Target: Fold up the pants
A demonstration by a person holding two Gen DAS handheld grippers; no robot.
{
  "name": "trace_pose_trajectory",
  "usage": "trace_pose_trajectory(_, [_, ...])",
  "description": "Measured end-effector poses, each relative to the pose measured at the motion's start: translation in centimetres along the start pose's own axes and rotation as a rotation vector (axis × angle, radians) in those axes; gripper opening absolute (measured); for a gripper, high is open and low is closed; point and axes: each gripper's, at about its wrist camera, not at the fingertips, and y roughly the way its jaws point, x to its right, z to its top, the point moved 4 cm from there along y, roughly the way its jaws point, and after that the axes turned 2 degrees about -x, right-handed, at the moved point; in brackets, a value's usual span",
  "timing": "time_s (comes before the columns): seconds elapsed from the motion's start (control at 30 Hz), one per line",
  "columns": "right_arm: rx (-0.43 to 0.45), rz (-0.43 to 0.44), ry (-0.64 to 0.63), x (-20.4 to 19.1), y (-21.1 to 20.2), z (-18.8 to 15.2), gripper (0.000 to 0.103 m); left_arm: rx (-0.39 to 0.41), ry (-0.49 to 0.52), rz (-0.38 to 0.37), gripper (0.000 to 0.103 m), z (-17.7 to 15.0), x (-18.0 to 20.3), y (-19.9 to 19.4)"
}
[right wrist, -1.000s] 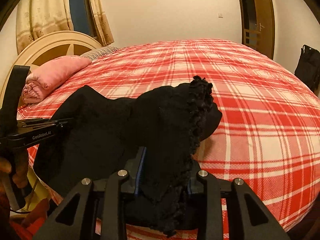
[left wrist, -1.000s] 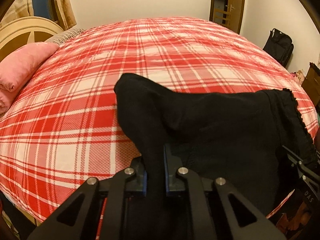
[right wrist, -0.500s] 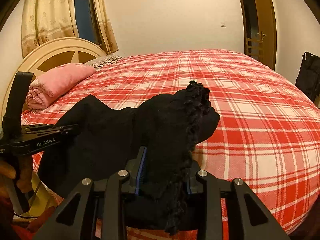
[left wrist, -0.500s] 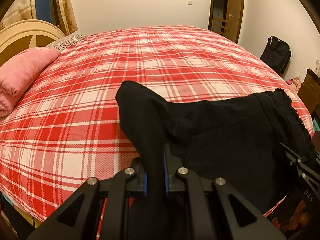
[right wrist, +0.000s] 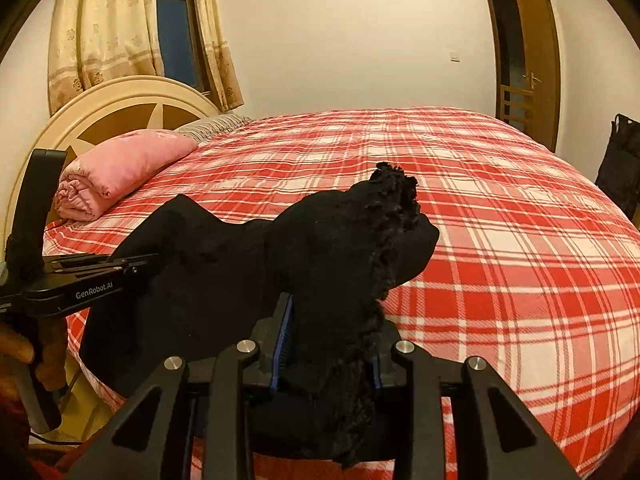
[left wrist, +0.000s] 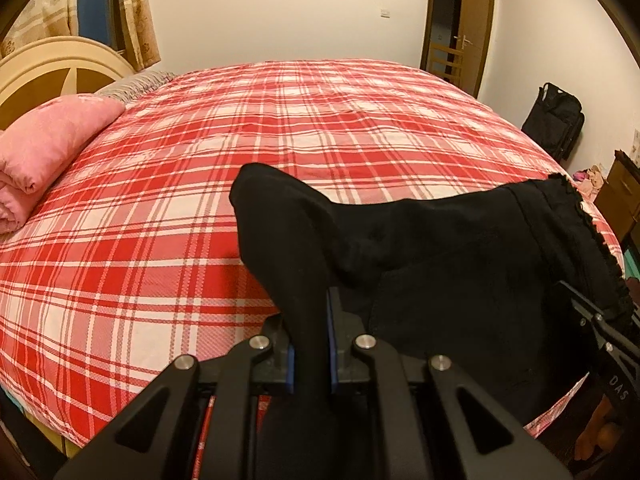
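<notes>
- Pants: black fabric pants [left wrist: 460, 264] hang between the two grippers, above the near edge of the bed with a red-and-white plaid cover [left wrist: 280, 128]; whether the bottom of the fabric touches the cover, cannot tell.
- Left gripper [left wrist: 310, 344]: jaws at a narrow gap, clamped on a plain folded end of the pants; the cloth rises in a rounded hump in front of the blue-edged fingers [left wrist: 329, 336] and also trails down behind them.
- Right gripper [right wrist: 326, 344]: jaws a bit wider than the left pair, closed on a thick bunch of the pants at the frilly, ruffled edge [right wrist: 390, 216]; the bunch fills the gap between the blue pads [right wrist: 283, 332] and drapes down over the gripper body.
- Right wrist view also shows the left gripper side-on at the left edge, with cloth stretched from it across to the right gripper.
- Left wrist view shows the ruffled edge at far right, by the right gripper's tip.
- Rolled pink blanket [right wrist: 120, 168] lies on the bed by the cream headboard [right wrist: 120, 108], well apart from the pants.
- Black bag [left wrist: 554, 124] stands against the wall beyond the bed.
</notes>
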Motion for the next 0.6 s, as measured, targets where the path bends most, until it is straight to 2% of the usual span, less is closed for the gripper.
trace_pose_trajectory(0.33, [0.002, 0.045, -0.048, -2.4, 2.0, 1.8, 0.032, 0.016, -0.056, 0.041, 0.012, 0.7, -3.1, -0.2])
trace_pose_trajectory(0.6, [-0.004, 0.051, -0.05, -2.6, 2.8, 2.5, 0.032, 0.015, -0.074, 0.055, 0.012, 1.0, -4.3, 0.1])
